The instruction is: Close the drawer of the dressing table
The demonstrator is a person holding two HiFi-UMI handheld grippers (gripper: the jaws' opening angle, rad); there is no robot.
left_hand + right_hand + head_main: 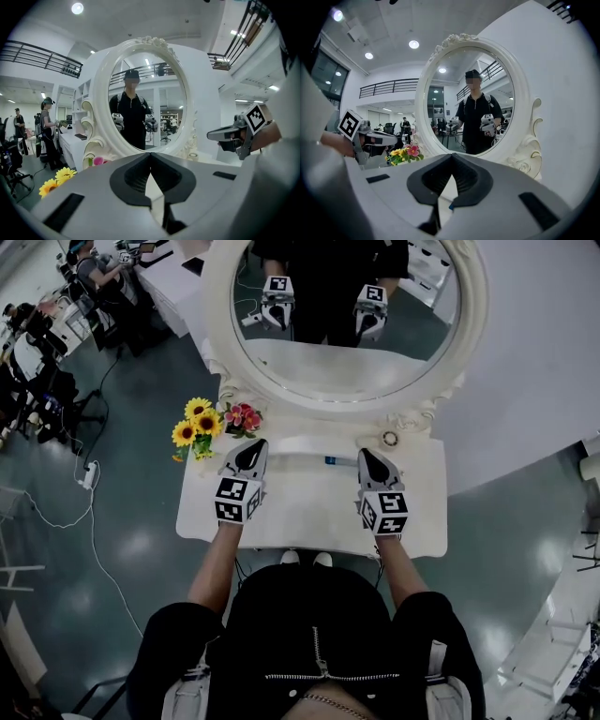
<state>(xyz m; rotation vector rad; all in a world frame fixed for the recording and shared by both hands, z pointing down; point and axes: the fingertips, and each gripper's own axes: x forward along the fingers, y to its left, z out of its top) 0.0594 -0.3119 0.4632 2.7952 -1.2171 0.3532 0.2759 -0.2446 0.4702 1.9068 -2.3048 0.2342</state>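
Yellow and pink flowers (208, 423) stand at the left rear corner of the white dressing table (309, 507). Left gripper (251, 452) is over the tabletop just beside the flowers, jaws together, nothing between. Oval mirror (337, 357) stands behind, at centre. Right gripper (373, 463) is over the right half, jaws likewise together and empty. Drawer cannot be made out from above; the table stands directly before the person.

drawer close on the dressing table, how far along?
Done: left gripper and right gripper, both shut and empty, are over the tabletop, flanking the pale drawer under the mirror. In hand: apparently lining up a push; contact isn't clear. Left: push it in. It seems to stick out, though I can't confirm.
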